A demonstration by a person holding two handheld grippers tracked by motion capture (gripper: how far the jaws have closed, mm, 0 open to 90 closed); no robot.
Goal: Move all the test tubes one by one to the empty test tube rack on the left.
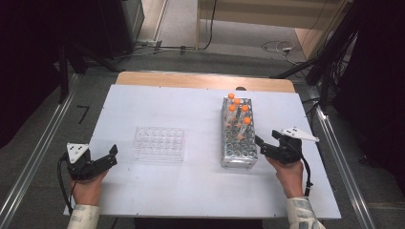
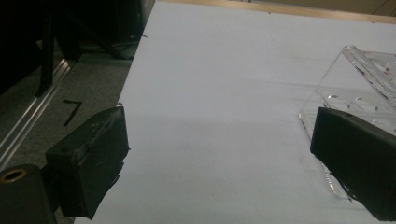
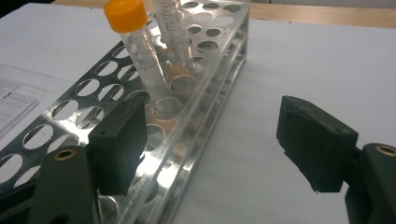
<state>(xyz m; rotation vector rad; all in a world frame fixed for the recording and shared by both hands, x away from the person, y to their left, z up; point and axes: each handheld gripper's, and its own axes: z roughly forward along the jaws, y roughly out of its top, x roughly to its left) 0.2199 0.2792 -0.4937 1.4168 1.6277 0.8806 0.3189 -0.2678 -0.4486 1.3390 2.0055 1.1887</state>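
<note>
My right gripper (image 1: pixel 261 145) is spread with nothing pinched, hard by the clear tube rack (image 1: pixel 238 136) at its 4 o'clock. The rack's orange-capped tubes (image 1: pixel 241 114) stand upright at its far end. My left gripper (image 1: pixel 111 156), also spread, sits at 8 o'clock of the clear well plate (image 1: pixel 159 143); bare white table (image 1: pixel 191 191) lies between.

On the white table (image 1: pixel 191 191), a metal rack (image 1: pixel 239 138) with orange-capped tubes (image 1: pixel 244 109) stands at three o'clock; a clear tray (image 1: pixel 159 143) at nine. The right gripper (image 1: pixel 263 145), jaws apart, sits just beside the rack's near end. The left gripper (image 1: pixel 111 157), at eight o'clock, gapes empty.
</note>
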